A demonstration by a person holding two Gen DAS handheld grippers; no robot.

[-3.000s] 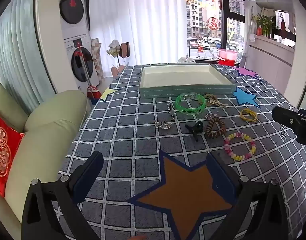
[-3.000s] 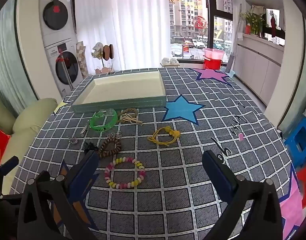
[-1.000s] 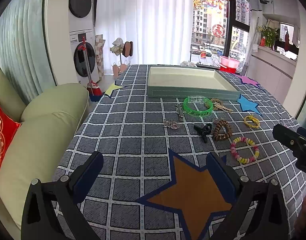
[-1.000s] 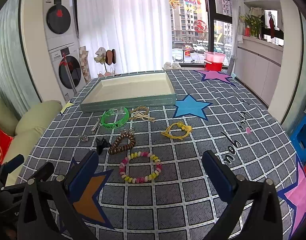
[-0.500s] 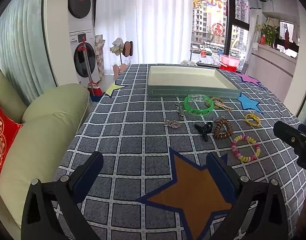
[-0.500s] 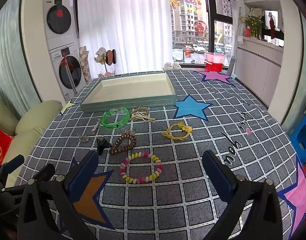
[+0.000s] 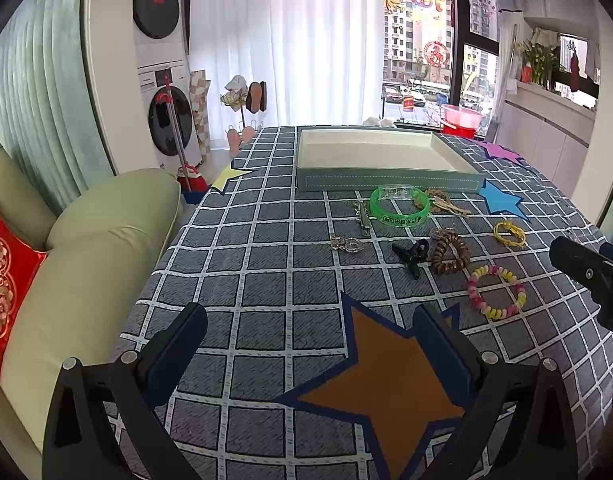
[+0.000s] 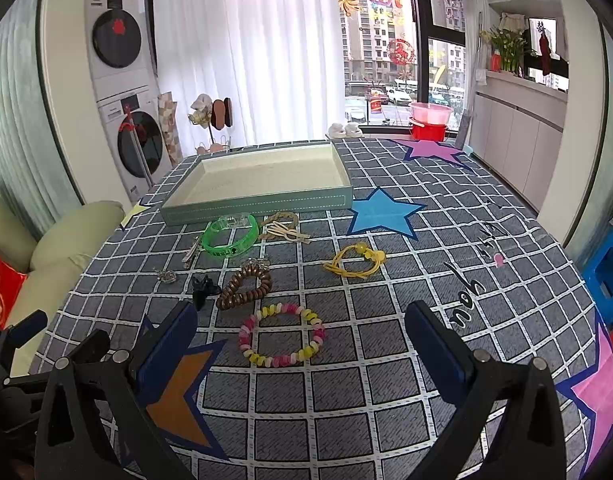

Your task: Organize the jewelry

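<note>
Jewelry lies loose on the checked tablecloth in front of a shallow teal tray. There is a green bangle, a tan cord bracelet, a yellow cord bracelet, a brown coil hair tie, a black claw clip, a pink-and-yellow bead bracelet and small silver pieces. My right gripper is open just short of the bead bracelet. My left gripper is open over an orange star patch, empty.
A green sofa with a red cushion stands at the table's left edge. Star patches mark the cloth. The right gripper's body shows at the right of the left wrist view. A blue stool stands past the table's right edge.
Both grippers have crept forward slightly toward the jewelry; the bead bracelet now sits a little nearer the right gripper. Both stay open and nothing on the table has moved.
</note>
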